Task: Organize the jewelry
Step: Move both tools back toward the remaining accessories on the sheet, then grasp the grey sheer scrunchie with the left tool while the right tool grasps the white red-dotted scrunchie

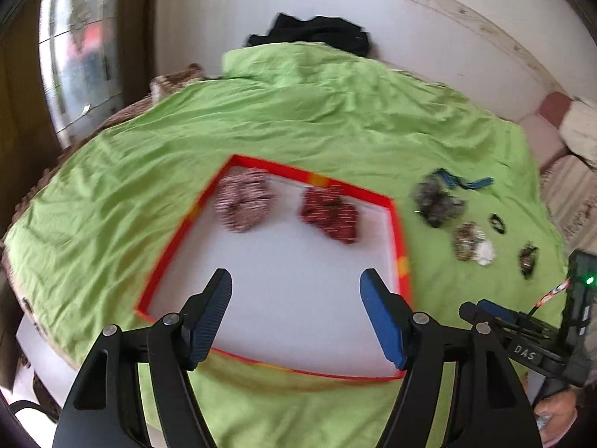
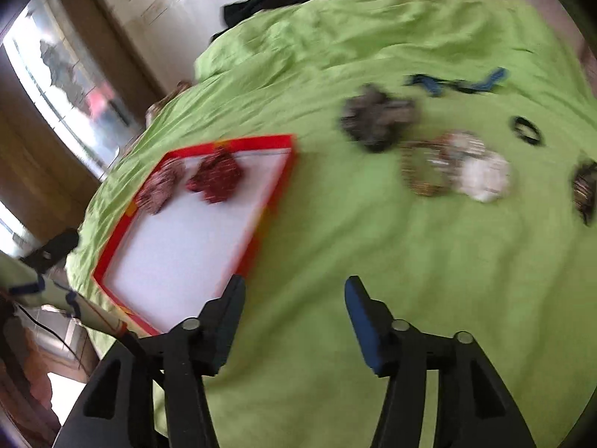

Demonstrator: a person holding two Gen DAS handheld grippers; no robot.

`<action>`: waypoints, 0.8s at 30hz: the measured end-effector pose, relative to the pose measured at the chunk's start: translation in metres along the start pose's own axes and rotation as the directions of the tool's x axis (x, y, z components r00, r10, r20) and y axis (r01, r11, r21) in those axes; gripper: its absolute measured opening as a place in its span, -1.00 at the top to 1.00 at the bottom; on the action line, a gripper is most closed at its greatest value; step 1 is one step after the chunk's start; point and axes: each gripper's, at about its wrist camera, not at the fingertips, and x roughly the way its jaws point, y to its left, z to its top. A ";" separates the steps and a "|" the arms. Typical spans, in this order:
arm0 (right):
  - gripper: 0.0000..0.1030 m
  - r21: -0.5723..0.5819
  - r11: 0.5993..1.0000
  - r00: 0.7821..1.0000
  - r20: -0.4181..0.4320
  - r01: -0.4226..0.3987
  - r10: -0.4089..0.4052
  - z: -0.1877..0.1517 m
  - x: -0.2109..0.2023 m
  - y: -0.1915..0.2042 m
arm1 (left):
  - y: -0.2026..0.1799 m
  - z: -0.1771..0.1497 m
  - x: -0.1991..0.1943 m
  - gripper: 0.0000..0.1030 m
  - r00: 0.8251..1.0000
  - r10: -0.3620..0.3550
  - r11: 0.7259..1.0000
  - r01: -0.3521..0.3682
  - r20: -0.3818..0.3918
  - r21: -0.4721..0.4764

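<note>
A white tray with a red rim lies on the green sheet. In its far part sit a pink striped scrunchie and a dark red scrunchie. My left gripper hangs open and empty over the tray's bare near half. My right gripper is open and empty over the sheet, just right of the tray. Farther right on the sheet lie a grey scrunchie, a blue band, a beaded bracelet, a white scrunchie and a black hair tie.
The green sheet covers a bed. A black garment lies at its far end by the white wall. A window is on the left. A small dark ornament lies at the far right. Both views are motion-blurred.
</note>
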 end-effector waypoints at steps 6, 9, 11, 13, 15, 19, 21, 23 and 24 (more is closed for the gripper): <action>-0.25 0.064 0.989 0.989 0.050 0.134 -0.137 -0.011 -0.032 -0.083 | -0.062 0.017 0.021 -0.38 0.989 -0.132 0.990 0.134 -0.067 0.030; -0.23 0.101 0.985 0.987 0.063 0.140 -0.147 -0.003 -0.037 -0.116 | -0.093 0.029 0.046 -0.38 0.976 -0.190 0.981 0.194 -0.110 0.027; -0.12 0.112 0.984 0.986 0.081 0.135 -0.144 0.005 -0.038 -0.131 | -0.118 0.040 0.070 -0.38 0.970 -0.202 0.977 0.209 -0.135 0.042; -0.04 0.120 0.985 0.986 0.095 0.122 -0.133 0.018 -0.032 -0.145 | -0.138 0.051 0.093 -0.38 0.967 -0.204 0.975 0.215 -0.152 0.054; -0.04 0.128 0.986 0.987 0.111 0.105 -0.119 0.028 -0.027 -0.157 | -0.154 0.061 0.116 -0.38 0.962 -0.211 0.972 0.225 -0.172 0.066; -0.04 0.150 0.987 0.989 0.125 0.053 -0.072 0.048 -0.007 -0.172 | -0.181 0.078 0.163 -0.38 0.954 -0.215 0.968 0.236 -0.209 0.081; -0.04 0.156 0.987 0.991 0.130 0.024 -0.045 0.056 0.004 -0.175 | -0.193 0.082 0.184 -0.38 0.950 -0.213 0.965 0.241 -0.229 0.102; -0.04 0.165 0.986 0.991 0.130 0.005 -0.026 0.061 0.015 -0.178 | -0.204 0.083 0.204 -0.38 0.950 -0.192 0.963 0.231 -0.248 0.137; -0.04 0.171 0.985 0.991 0.131 -0.007 -0.016 0.062 0.020 -0.179 | -0.210 0.082 0.217 -0.38 0.949 -0.177 0.962 0.223 -0.262 0.156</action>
